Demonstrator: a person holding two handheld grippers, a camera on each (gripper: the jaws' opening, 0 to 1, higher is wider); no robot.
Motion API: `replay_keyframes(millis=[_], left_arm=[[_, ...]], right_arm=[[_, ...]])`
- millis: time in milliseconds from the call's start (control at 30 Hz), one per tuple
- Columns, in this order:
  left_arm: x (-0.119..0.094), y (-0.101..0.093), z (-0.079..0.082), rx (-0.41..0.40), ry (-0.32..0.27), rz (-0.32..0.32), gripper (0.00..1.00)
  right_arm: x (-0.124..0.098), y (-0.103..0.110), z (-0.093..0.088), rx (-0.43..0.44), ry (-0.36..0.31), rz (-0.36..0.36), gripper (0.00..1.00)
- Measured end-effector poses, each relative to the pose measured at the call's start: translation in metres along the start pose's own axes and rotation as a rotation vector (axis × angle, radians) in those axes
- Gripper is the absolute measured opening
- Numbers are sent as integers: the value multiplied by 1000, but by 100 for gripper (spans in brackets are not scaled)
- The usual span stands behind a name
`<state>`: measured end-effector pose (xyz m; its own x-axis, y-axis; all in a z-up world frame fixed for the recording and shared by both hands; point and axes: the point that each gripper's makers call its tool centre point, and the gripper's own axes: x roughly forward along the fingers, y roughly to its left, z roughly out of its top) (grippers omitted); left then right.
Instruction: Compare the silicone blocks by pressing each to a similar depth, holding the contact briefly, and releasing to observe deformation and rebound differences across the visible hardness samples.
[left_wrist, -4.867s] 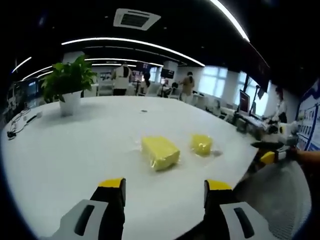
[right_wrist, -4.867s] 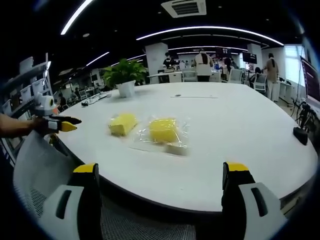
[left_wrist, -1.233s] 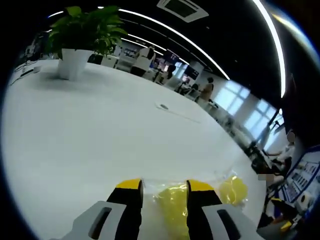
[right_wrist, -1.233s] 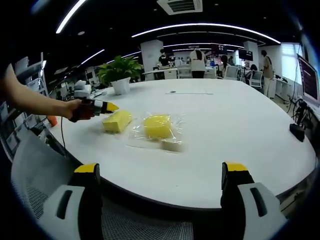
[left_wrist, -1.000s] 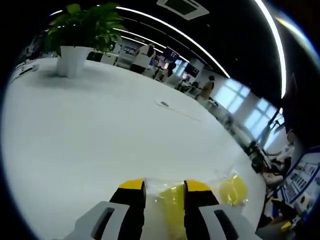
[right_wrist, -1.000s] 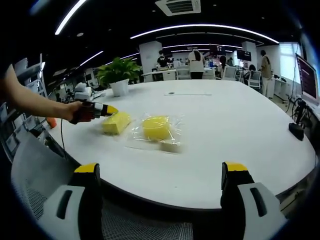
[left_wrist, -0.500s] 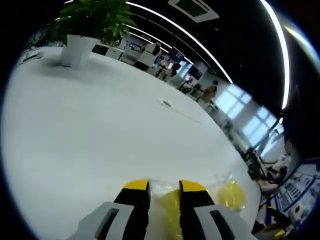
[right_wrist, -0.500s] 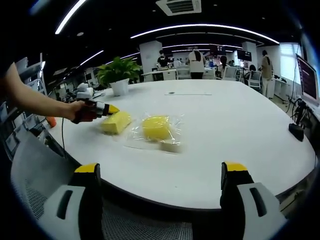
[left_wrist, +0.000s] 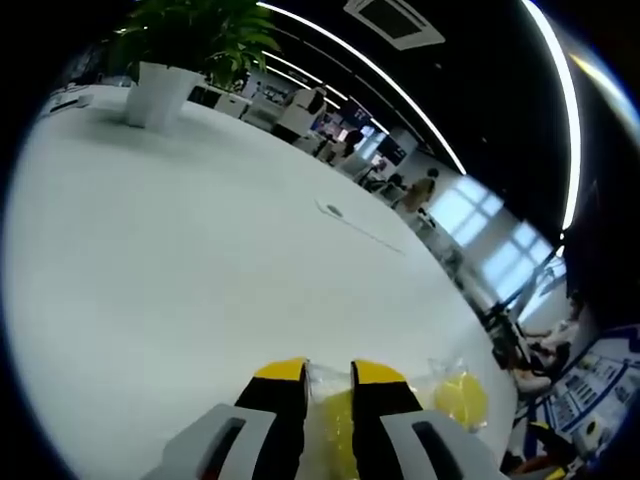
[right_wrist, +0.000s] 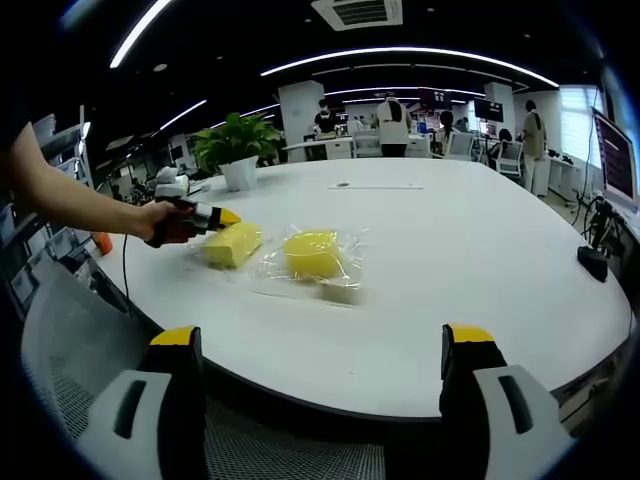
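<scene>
While the left tool (left_wrist: 328, 372) is bearing on the first sample, these lines are recording the scene.

Left tool: its yellow-tipped jaws are standing nearly closed at the bottom centre of the left gripper view, squeezing the wrapped yellow block (left_wrist: 333, 437) between them; the right gripper view is showing it at centre left (right_wrist: 212, 217), tip against that block (right_wrist: 231, 243).

Reason for the hold: judged from the task, the narrow jaws are probably keeping the press at a set depth so rebound can be compared afterwards.

Second block: a rounder yellow block (left_wrist: 459, 397) in clear film is lying at lower right of the left gripper view, apart from the jaws; in the right gripper view it is sitting mid-frame (right_wrist: 311, 252), just right of the pressed one.

Right tool: its jaws (right_wrist: 320, 345) are standing wide apart and empty at the bottom of its view, well back from the table (right_wrist: 480, 270) edge, seemingly waiting.

Background: a potted plant (left_wrist: 190, 40) is standing at the upper left.
</scene>
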<state>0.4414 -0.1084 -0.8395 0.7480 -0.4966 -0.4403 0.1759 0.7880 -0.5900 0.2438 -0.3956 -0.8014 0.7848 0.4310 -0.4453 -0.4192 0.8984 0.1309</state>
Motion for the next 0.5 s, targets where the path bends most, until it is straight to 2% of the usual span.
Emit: replay_keyframes(millis=[300, 500], left_arm=[[0, 4, 2, -31, -36, 14, 4], [-1, 6, 0, 28, -29, 29, 0]], right_arm=[[0, 1, 0, 1, 1, 4, 92], [1, 1, 0, 2, 0, 5, 92]])
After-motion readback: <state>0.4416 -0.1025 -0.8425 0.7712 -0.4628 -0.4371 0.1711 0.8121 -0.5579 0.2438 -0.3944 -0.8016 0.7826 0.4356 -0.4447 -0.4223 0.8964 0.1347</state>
